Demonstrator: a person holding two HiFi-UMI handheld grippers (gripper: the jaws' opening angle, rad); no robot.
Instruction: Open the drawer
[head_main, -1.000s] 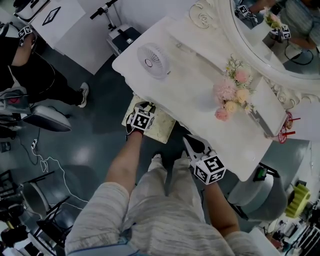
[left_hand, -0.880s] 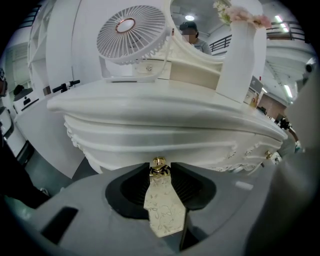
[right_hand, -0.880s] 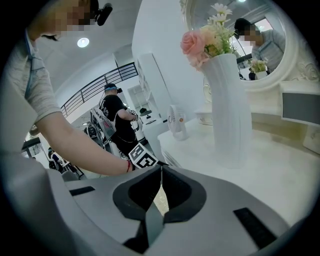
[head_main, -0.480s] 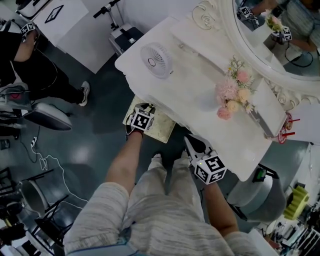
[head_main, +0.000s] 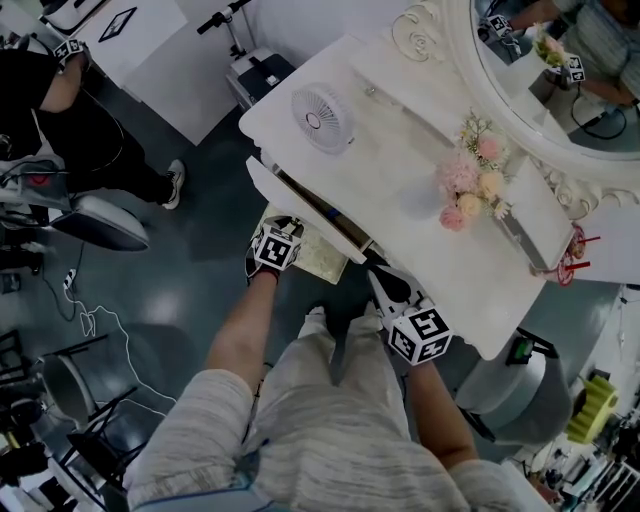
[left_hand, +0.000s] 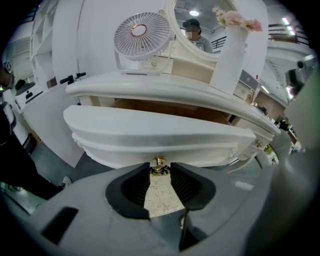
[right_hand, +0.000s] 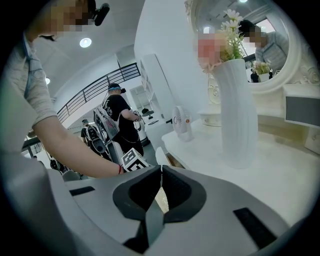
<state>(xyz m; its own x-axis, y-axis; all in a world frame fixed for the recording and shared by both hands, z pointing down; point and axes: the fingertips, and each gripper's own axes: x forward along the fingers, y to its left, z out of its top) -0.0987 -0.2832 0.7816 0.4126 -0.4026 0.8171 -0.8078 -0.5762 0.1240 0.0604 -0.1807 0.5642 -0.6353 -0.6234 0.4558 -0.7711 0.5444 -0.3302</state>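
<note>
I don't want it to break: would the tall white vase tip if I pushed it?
Probably yes: the vase is tall and narrow, with flowers up top. It looks hard, like ceramic, so a fall might crack it.

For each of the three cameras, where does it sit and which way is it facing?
Head view: on the person's head, looking steeply down at the dressing table and its part-open drawer; left arm, right arm, left gripper and right gripper show.
Left gripper view: rides the left gripper, facing the drawer front; its jaws grip the gold knob.
Right gripper view: rides the right gripper, looking across the tabletop at the vase; its shut jaws and the left arm show.
Shared: the fan is in all three.
</note>
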